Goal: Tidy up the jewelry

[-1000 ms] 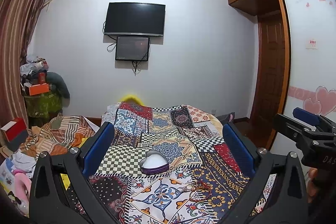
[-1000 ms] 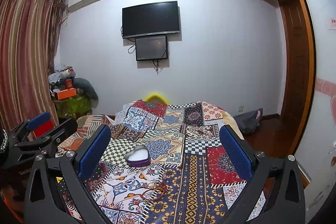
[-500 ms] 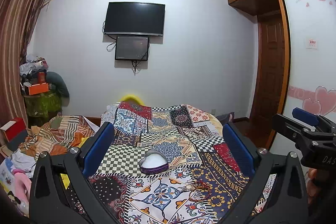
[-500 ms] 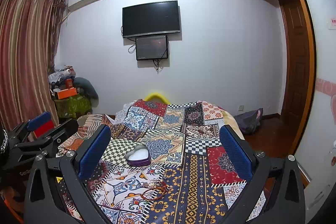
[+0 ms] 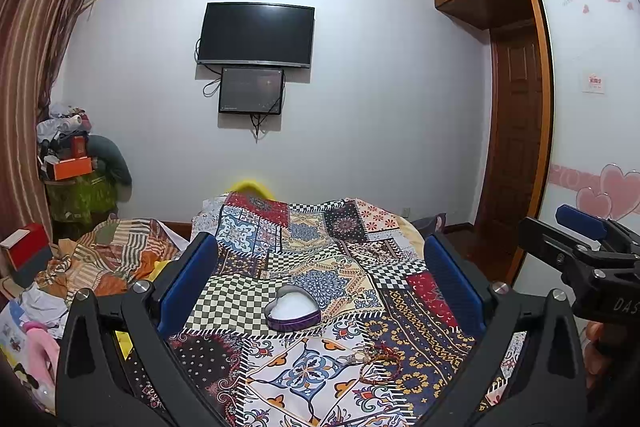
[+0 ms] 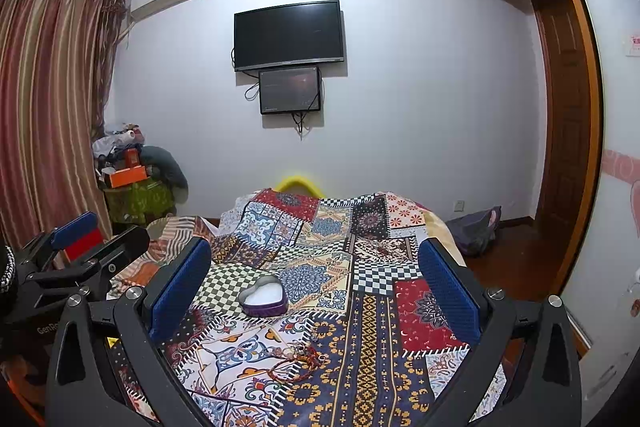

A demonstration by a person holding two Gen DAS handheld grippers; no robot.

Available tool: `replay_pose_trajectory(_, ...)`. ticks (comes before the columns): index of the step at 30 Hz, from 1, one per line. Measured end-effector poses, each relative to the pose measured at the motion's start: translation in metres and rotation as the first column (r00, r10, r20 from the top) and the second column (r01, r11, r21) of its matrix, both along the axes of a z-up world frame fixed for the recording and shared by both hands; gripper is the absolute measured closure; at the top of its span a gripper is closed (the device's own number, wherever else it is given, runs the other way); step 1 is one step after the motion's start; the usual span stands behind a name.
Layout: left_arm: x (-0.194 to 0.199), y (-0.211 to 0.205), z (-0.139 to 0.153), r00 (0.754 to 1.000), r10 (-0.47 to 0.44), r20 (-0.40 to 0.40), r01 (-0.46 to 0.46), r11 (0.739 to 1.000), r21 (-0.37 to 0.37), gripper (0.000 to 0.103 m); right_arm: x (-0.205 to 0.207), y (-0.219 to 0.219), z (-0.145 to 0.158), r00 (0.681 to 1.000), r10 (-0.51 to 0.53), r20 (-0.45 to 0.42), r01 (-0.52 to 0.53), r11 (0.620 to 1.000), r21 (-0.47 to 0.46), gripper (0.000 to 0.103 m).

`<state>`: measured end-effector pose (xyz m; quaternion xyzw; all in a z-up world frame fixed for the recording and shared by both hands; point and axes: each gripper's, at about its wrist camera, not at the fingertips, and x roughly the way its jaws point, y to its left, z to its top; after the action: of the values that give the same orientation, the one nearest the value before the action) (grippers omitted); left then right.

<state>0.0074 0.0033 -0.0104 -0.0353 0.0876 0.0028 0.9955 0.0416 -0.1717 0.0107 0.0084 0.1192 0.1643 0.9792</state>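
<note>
Each hand-held gripper, left [image 5: 320, 267] and right [image 6: 314, 263], was held wide open and empty above the bed [image 5: 404, 291], presumably pre-approach. The heart-shaped box [image 5: 293, 308] sat lidless, ready for the red bracelet [image 5: 380, 363] lying just beside it.

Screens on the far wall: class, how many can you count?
2. The large television is mounted high on the wall; a smaller screen hangs directly beneath it. Neither looks hidden.

A purple heart-shaped box [image 5: 293, 311] with a white inside is seen on the patchwork bedspread [image 5: 320, 251] of checks, flowers and stripes. Near the box, a red string bracelet [image 5: 380, 363] is seen.
</note>
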Motion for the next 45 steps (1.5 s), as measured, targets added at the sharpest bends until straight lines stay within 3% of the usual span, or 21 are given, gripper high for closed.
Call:
replay_pose_trajectory(14, 0.018, 0.001, -0.009, 0.999, -0.007, -0.045, 0.007, 1.000, -0.007, 0.000, 0.015, 0.001, -0.015, 0.999, -0.001, -0.051, 0.001, 1.000, -0.017, 0.001)
replay_pose_trajectory(25, 0.065, 0.013, -0.050, 0.978, -0.026, -0.205, 0.017, 0.999, -0.046, 0.000, 0.056, -0.010, -0.056, 0.981, -0.063, -0.181, 0.046, 0.994, -0.097, 0.001)
replay_pose_trajectory(29, 0.085, 0.015, -0.074, 0.958, -0.018, -0.285, 0.010, 1.000, -0.030, 0.005, 0.072, -0.011, -0.076, 0.964, -0.068, -0.258, 0.034, 0.991, -0.132, 0.001)
replay_pose_trajectory(35, 0.115, 0.015, -0.117, 0.902, -0.013, -0.432, 0.013, 1.000, -0.002, 0.019, 0.089, -0.009, -0.106, 0.936, -0.048, -0.349, -0.013, 0.985, -0.171, 0.003)
replay_pose_trajectory(38, 0.125, 0.015, -0.136, 0.873, -0.018, -0.488, 0.018, 1.000, -0.004, 0.028, 0.097, -0.005, -0.120, 0.920, -0.038, -0.391, -0.040, 0.981, -0.190, 0.012)
replay_pose_trajectory(45, 0.141, 0.010, -0.169, 0.809, -0.105, -0.578, 0.085, 0.994, -0.062, 0.032, 0.113, -0.004, -0.144, 0.871, 0.012, -0.490, -0.106, 0.981, -0.164, 0.036)
